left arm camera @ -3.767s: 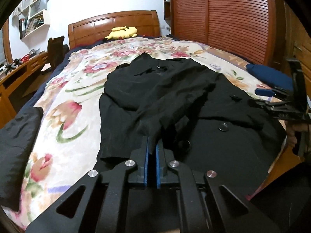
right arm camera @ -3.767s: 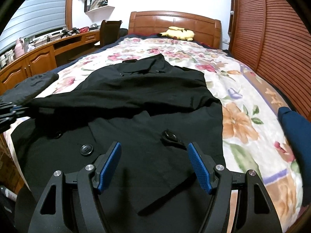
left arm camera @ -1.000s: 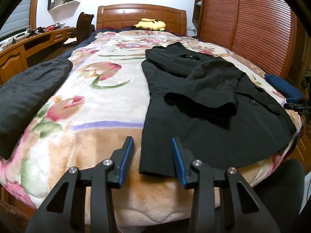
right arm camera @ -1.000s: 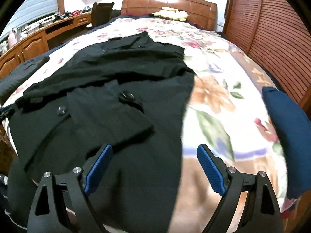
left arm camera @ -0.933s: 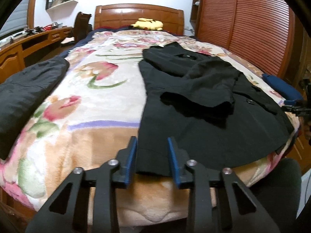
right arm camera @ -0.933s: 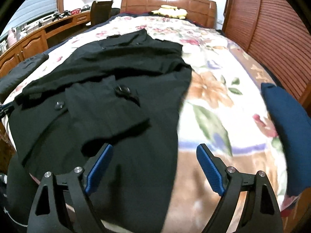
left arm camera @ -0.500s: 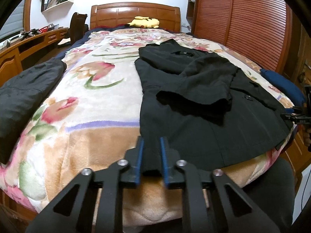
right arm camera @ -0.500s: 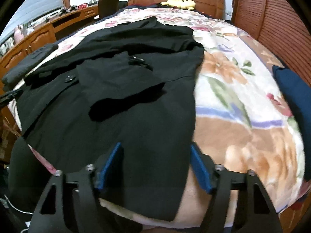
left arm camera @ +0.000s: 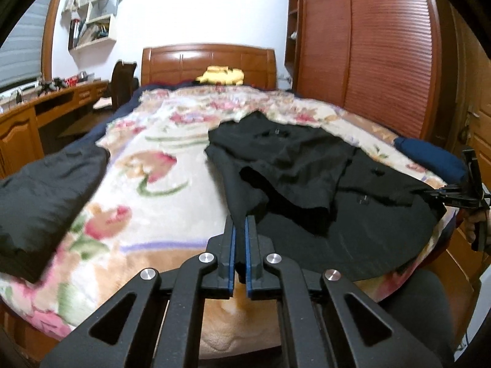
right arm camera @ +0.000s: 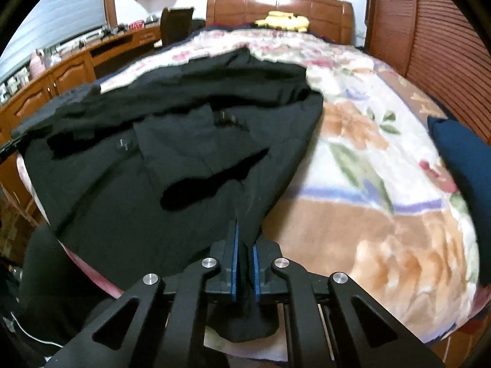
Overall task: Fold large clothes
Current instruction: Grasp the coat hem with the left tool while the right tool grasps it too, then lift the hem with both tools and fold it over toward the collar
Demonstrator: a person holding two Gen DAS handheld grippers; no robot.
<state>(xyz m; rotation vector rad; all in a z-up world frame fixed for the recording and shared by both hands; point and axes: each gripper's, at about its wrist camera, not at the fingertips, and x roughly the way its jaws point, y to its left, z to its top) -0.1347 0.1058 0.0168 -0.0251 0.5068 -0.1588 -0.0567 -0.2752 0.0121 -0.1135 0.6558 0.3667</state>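
Observation:
A black buttoned coat (left arm camera: 307, 165) lies on a floral blanket (left arm camera: 153, 184), both sleeves folded across its front. My left gripper (left arm camera: 240, 230) is shut on the coat's hem at its left corner. My right gripper (right arm camera: 244, 239) is shut on the hem at the coat's (right arm camera: 184, 153) right corner, with cloth hanging down between the blue pads. The right gripper also shows at the far right of the left wrist view (left arm camera: 463, 194). The hem is lifted slightly off the bed's foot edge.
A second dark garment (left arm camera: 40, 190) lies at the bed's left side. A navy folded item (right arm camera: 463, 159) lies at the right side. A yellow plush toy (left arm camera: 221, 75) sits by the wooden headboard. A wooden desk (left arm camera: 24, 122) stands left and a wardrobe (left arm camera: 383, 46) right.
Both grippers were open at the hem a second ago. They have closed on the coat's two bottom corners, and the hem is now raised a little.

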